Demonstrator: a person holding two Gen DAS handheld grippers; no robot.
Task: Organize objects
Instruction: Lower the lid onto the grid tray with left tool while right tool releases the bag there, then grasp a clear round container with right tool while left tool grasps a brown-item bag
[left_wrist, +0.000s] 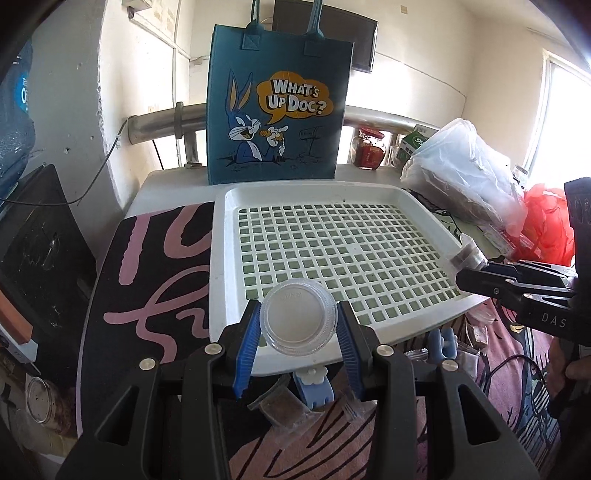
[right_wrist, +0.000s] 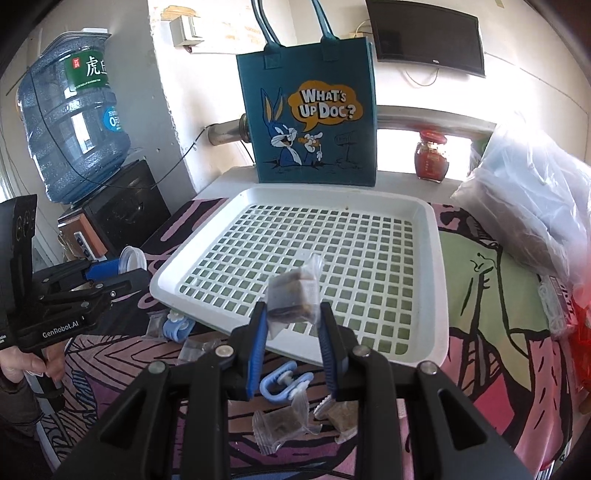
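My left gripper (left_wrist: 298, 325) is shut on a clear round plastic lid (left_wrist: 298, 316) and holds it above the near edge of the white grid tray (left_wrist: 221, 258). My right gripper (right_wrist: 291, 317) is shut on a small clear packet with a brown block (right_wrist: 293, 291), held over the near edge of the same tray (right_wrist: 428, 280). In the left wrist view the right gripper (left_wrist: 461, 266) reaches in from the right with the packet (left_wrist: 466, 254). In the right wrist view the left gripper (right_wrist: 122, 264) shows at the left with the lid (right_wrist: 131, 258).
A blue "What's Up Doc?" tote bag (left_wrist: 277, 107) stands behind the tray. More brown packets (right_wrist: 277, 424) and blue clips (right_wrist: 280, 384) lie on the patterned cloth in front of the tray. Plastic bags (left_wrist: 461, 170) and a red jar (right_wrist: 431, 155) sit at the right and back.
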